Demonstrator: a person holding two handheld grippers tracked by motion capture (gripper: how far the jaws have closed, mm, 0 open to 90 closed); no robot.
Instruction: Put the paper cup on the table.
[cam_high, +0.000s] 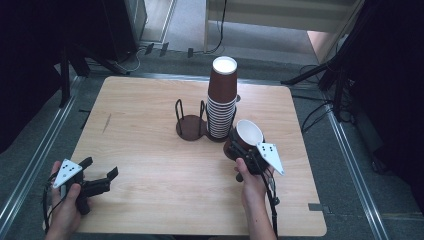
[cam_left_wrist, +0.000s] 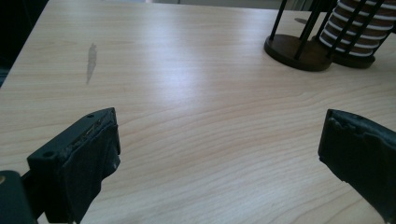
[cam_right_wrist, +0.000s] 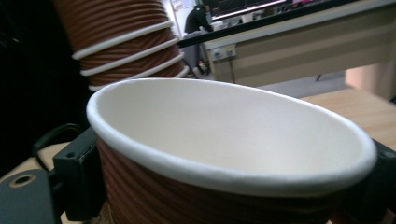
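Right now my right gripper (cam_high: 245, 150) pinches a single cup (cam_high: 246, 134) at centre-right, just below-right of the cup stack (cam_high: 221, 102), while my left gripper (cam_high: 100, 176) sits spread wide at lower left.

a lab: wooden table (cam_high: 150, 150) on a railed rig, cables, dark curtains around.

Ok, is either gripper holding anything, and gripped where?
The right gripper clamps a brown paper cup across its ribbed wall, below the rim. The left gripper is open, holding nothing.

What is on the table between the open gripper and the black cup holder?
Nothing: bare wood lies between the left gripper and the cup holder in the left gripper view, apart from a faint grey smudge off to the side.
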